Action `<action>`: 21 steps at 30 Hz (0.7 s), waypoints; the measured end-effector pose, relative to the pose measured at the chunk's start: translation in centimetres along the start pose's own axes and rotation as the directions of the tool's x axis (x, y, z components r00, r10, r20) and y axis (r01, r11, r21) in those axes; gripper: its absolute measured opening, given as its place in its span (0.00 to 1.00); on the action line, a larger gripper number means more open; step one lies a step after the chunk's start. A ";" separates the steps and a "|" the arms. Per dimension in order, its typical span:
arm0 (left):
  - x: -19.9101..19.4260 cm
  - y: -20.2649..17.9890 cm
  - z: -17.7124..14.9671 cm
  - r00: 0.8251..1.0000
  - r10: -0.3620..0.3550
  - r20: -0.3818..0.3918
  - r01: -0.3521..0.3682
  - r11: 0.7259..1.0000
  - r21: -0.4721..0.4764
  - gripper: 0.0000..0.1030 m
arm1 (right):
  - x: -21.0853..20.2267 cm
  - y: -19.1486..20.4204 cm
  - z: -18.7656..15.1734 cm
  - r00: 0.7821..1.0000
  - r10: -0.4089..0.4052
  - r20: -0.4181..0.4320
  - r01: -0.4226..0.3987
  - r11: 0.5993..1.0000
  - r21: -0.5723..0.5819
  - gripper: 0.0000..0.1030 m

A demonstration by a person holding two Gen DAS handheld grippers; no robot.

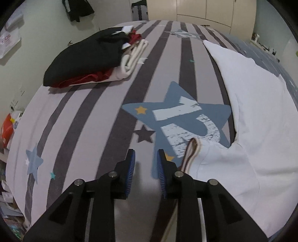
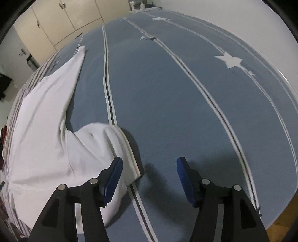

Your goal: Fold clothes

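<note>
Left wrist view, bottom centre: the left gripper, black-armed with blue ribbed pads, hangs over the bed with its jaws a narrow gap apart and nothing between them; only bedsheet shows through the gap. Just to the right of its right finger, a sleeve cuff with brown and cream trim stands up from the white cotton garment, which spreads along the right side of the frame from lower right to upper right. Beneath both lies the grey-and-lilac striped bedsheet, printed in the middle of the frame with a large blue star bearing white figures. Farther off, at upper left, a pile of folded clothes in black, red and white rests on the sheet, well apart from the white garment. Cream wardrobe doors close the top edge.

Right wrist view, bottom: the right gripper has its jaws wide apart and empty, over blue sheet. The same white garment fills the left side; its trimmed sleeve edge lies just beside the left finger. Beyond stretches the blue bedcover with white stripes and stars.
</note>
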State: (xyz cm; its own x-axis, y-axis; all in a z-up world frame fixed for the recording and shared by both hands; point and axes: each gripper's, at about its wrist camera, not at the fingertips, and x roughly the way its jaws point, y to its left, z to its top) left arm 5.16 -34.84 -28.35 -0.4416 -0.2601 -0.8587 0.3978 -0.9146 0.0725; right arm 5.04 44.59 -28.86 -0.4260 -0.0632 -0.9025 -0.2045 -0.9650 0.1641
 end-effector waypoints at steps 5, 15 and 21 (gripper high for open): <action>1.7 -3.0 0.4 0.999 -0.031 -0.017 0.032 0.999 0.040 0.22 | 0.6 1.8 2.2 0.998 0.052 0.019 -0.051 0.998 -0.040 0.56; 3.6 -4.5 0.5 0.996 -0.084 -0.042 0.087 0.992 0.090 0.21 | 8.3 7.4 5.2 0.987 0.073 -0.141 -0.091 0.988 -0.128 0.32; 3.5 -5.5 -0.6 0.999 -0.038 -0.028 0.042 0.983 0.179 0.22 | 5.0 5.8 5.3 0.996 0.079 -0.033 -0.078 0.996 0.045 0.03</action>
State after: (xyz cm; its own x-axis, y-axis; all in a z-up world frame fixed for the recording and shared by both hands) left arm 1.84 -30.53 -32.07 -0.4332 -0.2167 -0.8749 0.2284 -0.9654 0.1261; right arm -2.95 40.05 -30.30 -0.4113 -0.1481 -0.8994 -0.2106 -0.9446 0.2518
